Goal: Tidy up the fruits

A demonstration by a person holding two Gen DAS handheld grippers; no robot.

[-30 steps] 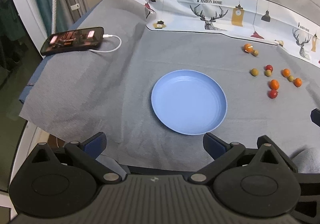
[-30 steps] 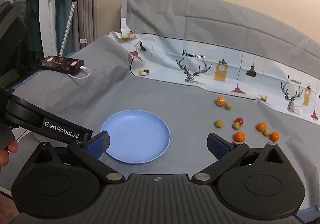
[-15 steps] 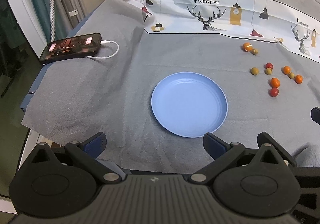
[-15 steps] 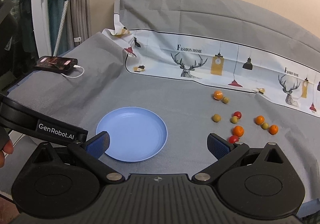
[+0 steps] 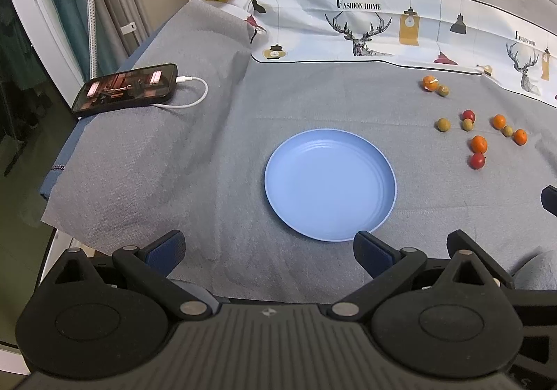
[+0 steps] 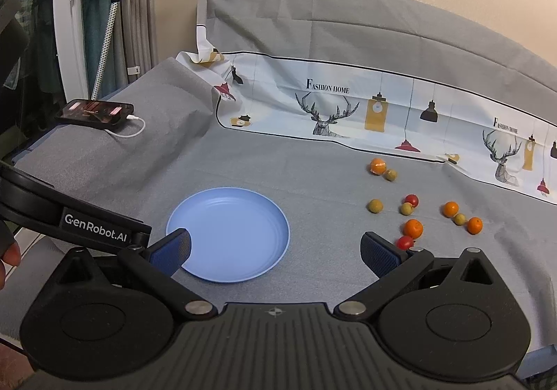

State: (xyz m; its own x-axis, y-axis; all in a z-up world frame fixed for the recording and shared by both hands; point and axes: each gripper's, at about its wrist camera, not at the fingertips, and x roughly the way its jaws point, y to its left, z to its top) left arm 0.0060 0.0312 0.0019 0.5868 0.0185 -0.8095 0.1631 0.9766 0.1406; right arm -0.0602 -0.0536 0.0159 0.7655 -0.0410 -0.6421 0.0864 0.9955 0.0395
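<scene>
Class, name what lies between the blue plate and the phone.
Only bare grey cloth separates the blue plate from the phone; the left wrist view shows this best.

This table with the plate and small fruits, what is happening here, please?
A person holds two tools, the left tool and the right tool, both open and holding nothing. The blue plate has no fruit on it. The fruits, orange, red and green, lie scattered on the gray cloth to its right. Sorting has not started.
</scene>
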